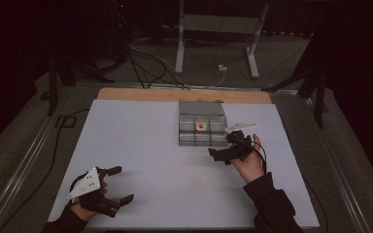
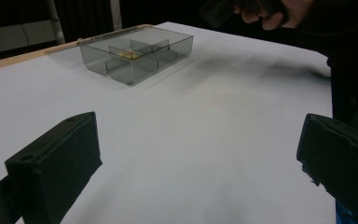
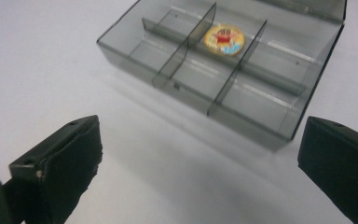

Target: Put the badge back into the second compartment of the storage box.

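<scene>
Inside the middle back compartment of the smoky divided box [image 3: 223, 65] I see a round cartoon badge [image 3: 223, 38], lying flat; the other compartments look empty. My right tool [image 1: 226, 151] hovers just beside the box, jaws spread, gripping nothing. My left tool [image 1: 111, 187] rests well apart on the white bench [image 1: 165, 174], also spread. I judge the badge is placed; perhaps closing remains.

You won't find any readable writing, numbers or brand marks here. The nearest thing to a sign is the round badge [image 3: 223, 39] in a middle compartment of the clear divided box [image 3: 279, 126]: it carries a cartoon figure in a red top on a yellow ground, with no lettering you can make out.
</scene>
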`<action>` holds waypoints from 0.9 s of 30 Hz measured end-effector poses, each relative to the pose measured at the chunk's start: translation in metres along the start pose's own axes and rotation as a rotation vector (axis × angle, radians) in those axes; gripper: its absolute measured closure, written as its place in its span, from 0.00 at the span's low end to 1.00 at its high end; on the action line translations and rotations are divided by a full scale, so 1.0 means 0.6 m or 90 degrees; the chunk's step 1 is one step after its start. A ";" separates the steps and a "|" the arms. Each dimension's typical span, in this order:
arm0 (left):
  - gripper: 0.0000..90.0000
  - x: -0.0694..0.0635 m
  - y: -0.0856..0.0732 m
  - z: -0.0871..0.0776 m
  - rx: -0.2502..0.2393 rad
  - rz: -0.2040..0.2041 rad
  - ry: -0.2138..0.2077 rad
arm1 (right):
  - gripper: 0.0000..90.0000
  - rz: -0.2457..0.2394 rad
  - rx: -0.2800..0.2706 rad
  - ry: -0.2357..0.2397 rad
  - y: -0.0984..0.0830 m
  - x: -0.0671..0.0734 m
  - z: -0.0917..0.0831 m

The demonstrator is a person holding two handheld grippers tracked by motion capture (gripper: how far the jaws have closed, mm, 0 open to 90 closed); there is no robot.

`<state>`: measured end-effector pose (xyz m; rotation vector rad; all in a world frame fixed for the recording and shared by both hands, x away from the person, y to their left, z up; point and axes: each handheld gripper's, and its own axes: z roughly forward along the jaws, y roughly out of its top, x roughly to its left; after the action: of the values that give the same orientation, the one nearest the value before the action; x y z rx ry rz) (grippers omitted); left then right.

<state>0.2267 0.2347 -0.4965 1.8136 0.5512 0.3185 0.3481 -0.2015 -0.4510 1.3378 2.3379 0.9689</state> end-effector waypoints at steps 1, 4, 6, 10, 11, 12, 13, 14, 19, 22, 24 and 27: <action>0.00 0.000 0.000 0.000 0.000 -0.001 -0.001 | 0.00 -0.001 -0.001 0.002 -0.006 0.000 -0.002; 0.00 0.000 0.000 0.001 0.001 0.000 -0.001 | 0.00 0.001 -0.003 0.007 -0.022 0.002 -0.008; 0.00 -0.001 0.000 0.000 0.002 0.002 0.000 | 0.00 0.004 -0.005 0.015 -0.033 0.002 -0.011; 0.00 0.000 0.000 0.000 0.002 0.001 0.000 | 0.00 -0.001 -0.004 0.004 -0.055 0.002 -0.017; 0.00 0.000 0.000 -0.001 0.001 0.001 0.000 | 0.00 0.000 -0.005 0.001 -0.060 0.001 -0.019; 0.00 0.000 0.000 0.000 0.001 0.001 0.000 | 0.00 0.000 -0.003 0.004 -0.065 0.000 -0.020; 0.00 0.000 0.000 0.000 0.002 0.001 0.000 | 0.00 0.000 -0.005 0.000 -0.070 -0.001 -0.022; 0.00 0.000 0.000 0.000 0.001 0.001 -0.001 | 0.00 0.000 -0.004 -0.002 -0.075 -0.001 -0.024; 0.00 0.000 0.000 0.000 0.003 0.001 -0.001 | 0.00 -0.004 -0.003 -0.007 -0.103 -0.007 -0.032; 0.00 -0.001 0.000 0.001 0.002 0.001 -0.002 | 0.00 -0.005 -0.003 -0.007 -0.120 -0.010 -0.036; 0.00 -0.001 0.000 0.001 0.003 0.002 -0.003 | 0.00 0.000 -0.008 -0.006 -0.130 -0.013 -0.039; 0.00 -0.001 0.000 0.001 0.003 0.003 -0.003 | 0.00 -0.001 -0.016 -0.017 -0.143 -0.016 -0.045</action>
<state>0.2264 0.2337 -0.4965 1.8203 0.5458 0.3158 0.2826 -0.2505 -0.4897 1.3317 2.2982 0.9711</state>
